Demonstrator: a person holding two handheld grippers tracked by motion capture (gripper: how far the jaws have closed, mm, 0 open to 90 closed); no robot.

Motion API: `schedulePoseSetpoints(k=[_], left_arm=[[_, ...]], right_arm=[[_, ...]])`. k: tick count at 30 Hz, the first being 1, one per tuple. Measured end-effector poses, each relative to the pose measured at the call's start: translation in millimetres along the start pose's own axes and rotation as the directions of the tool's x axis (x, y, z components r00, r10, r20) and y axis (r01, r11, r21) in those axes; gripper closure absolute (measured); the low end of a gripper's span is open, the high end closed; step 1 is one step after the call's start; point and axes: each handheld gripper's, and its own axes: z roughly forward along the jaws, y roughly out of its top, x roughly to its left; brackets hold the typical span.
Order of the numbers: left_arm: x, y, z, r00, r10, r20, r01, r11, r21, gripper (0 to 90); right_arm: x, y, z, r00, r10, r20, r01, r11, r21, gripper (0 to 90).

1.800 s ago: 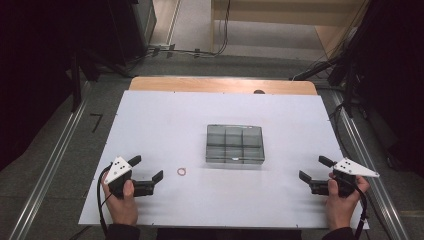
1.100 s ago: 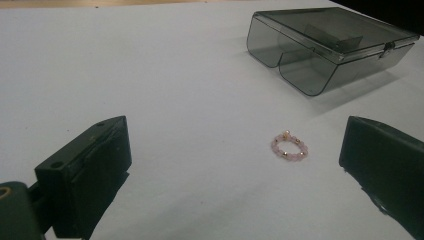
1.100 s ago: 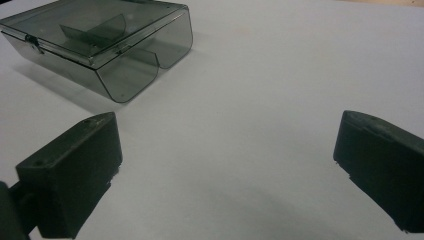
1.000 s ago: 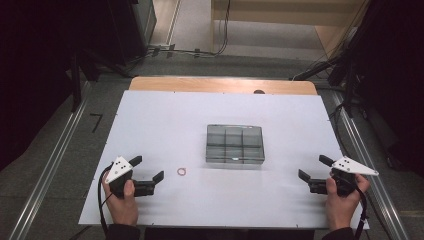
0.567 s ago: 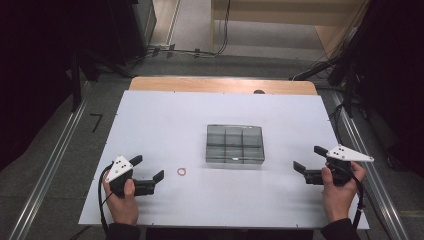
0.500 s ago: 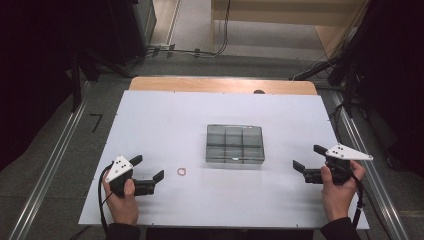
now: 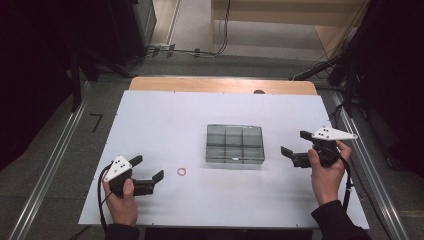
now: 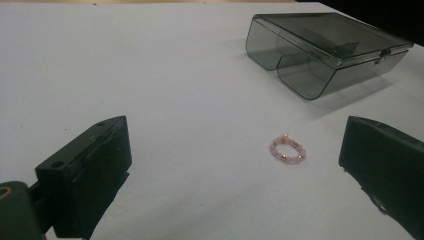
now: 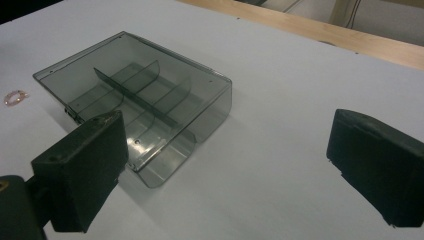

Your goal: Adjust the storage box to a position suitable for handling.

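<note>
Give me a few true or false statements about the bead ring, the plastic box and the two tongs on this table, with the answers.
1. The pink bead ring lies on the white table, apart from the box. True.
2. The smoky compartment box has its lid open. False: the lid is shut and latched.
3. The left tongs are open and hold nothing. True.
4. The right tongs grip the box. False: they are open, off to the box's right side, not touching it.
5. The ring sits inside a compartment. False: it lies on the table, between the left tongs and the box.
</note>
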Motion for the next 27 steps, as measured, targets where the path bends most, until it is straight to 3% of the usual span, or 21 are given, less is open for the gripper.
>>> schedulePoseSetpoints(k=[11,13,14,17,18,21,22,23,24,27], left_arm=[[0.1,0.2,0.5,1.0000,0.000,0.006,0.000,1.0000,0.001,0.5],[0.1,0.2,0.7,1.0000,0.000,0.007,0.000,1.0000,0.002,0.5],[0.1,0.3,0.6,1.0000,0.000,0.006,0.000,1.0000,0.004,0.5],[0.5,0.3,0.6,1.0000,-0.001,0.008,0.001,1.0000,0.002,0.5],[0.5,0.4,0.5,1.0000,-0.002,0.008,0.002,1.0000,0.002,0.5],[0.6,0.5,0.7,1.0000,-0.002,0.009,0.002,1.0000,0.003,0.5],[0.8,0.6,0.8,1.0000,-0.002,0.009,0.001,1.0000,0.003,0.5],[0.8,0.6,0.9,1.0000,-0.001,0.008,0.001,1.0000,0.003,0.5],[0.8,0.6,1.1,1.0000,-0.001,0.009,0.001,1.0000,0.003,0.5],[0.7,0.8,1.6,0.9999,0.000,0.010,0.000,1.0000,0.004,0.5]], right_arm=[[4.8,15.7,26.2,0.9994,-0.019,-0.030,0.021,0.999,0.046,3.4],[4.5,19.6,30.1,0.9983,-0.024,-0.054,0.026,0.998,0.051,6.5],[4.8,23.7,34.0,0.9973,-0.026,-0.069,0.030,0.998,0.058,12.6],[5.6,27.7,38.8,0.9970,-0.025,-0.073,0.030,0.997,0.065,16.7],[6.7,32.3,44.1,0.9967,-0.031,-0.075,0.037,0.996,0.078,23.2],[7.5,37.9,49.4,0.9963,-0.039,-0.076,0.046,0.995,0.093,29.3],[7.5,43.4,55.1,0.9949,-0.039,-0.093,0.048,0.994,0.103,37.8],[7.5,43.4,55.1,0.9949,-0.039,-0.093,0.048,0.994,0.103,37.8],[7.3,48.9,61.0,0.9931,-0.044,-0.108,0.057,0.991,0.120,45.4],[5.5,56.5,71.6,0.9903,-0.042,-0.133,0.062,0.988,0.145,56.7]])
